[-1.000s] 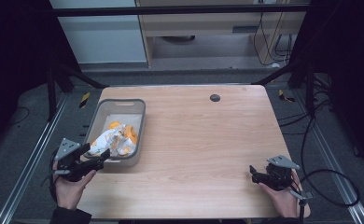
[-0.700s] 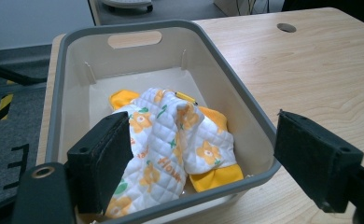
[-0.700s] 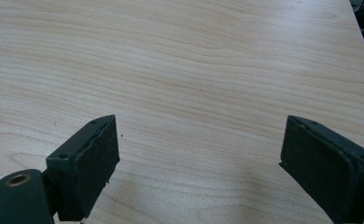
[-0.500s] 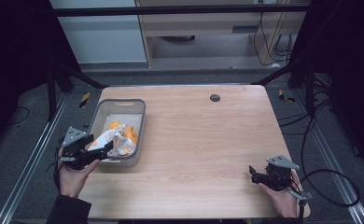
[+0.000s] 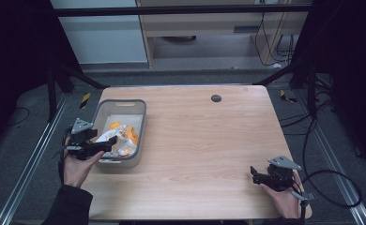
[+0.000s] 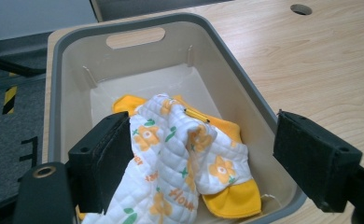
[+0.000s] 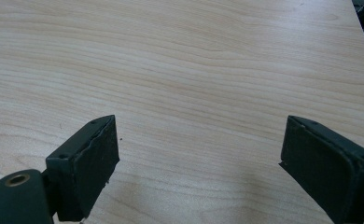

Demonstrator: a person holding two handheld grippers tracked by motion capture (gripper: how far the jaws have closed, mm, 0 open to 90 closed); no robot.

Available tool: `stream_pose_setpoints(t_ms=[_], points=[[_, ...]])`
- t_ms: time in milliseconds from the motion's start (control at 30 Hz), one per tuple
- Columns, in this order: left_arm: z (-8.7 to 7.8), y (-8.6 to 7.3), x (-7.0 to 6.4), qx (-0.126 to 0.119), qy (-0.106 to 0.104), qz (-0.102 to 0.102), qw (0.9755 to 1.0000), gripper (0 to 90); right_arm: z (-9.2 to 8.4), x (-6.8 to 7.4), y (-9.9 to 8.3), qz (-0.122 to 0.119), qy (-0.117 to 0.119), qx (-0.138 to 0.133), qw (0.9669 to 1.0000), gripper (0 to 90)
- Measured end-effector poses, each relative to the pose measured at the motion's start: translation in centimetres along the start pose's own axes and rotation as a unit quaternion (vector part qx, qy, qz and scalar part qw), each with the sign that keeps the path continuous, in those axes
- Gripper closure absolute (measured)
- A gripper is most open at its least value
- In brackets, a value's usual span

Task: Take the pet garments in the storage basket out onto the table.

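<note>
Jaws wide apart on my right gripper (image 5: 261, 176), low over bare table (image 5: 209, 154) at the near right, nothing between them. My left gripper (image 5: 107, 143) is spread too, over the near end of the grey bin (image 6: 56, 116), its left jaw against the quilted floral cloth (image 6: 180, 158) heaped inside, touching but not clamped. Orange cloth (image 6: 231, 198) lies under it. Farther off, a dark hole (image 5: 216, 98) in the tabletop.

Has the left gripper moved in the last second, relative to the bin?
Yes. The left gripper has travelled up the high view and toward the bin; its open jaws now reach over the bin's near rim, by the floral cloth.
</note>
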State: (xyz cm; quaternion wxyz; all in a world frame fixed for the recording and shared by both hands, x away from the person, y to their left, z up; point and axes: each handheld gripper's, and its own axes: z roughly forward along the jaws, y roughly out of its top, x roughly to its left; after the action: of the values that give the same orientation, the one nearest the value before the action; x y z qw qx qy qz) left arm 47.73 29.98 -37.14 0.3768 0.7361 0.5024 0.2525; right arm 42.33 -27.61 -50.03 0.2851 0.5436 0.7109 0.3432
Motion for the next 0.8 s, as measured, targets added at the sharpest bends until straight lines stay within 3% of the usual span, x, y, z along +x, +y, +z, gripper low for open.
stream_pose_setpoints(t_ms=[467,800], points=[[1.3,1.6,0.5,0.037,0.001,0.017,0.9992,18.7,0.0,0.0,0.0,0.001,0.002,-0.003,1.0000,11.2],[2.7,2.0,0.8,0.076,0.005,0.025,0.9967,18.9,0.0,-0.1,0.0,0.003,0.003,-0.004,1.0000,11.1]])
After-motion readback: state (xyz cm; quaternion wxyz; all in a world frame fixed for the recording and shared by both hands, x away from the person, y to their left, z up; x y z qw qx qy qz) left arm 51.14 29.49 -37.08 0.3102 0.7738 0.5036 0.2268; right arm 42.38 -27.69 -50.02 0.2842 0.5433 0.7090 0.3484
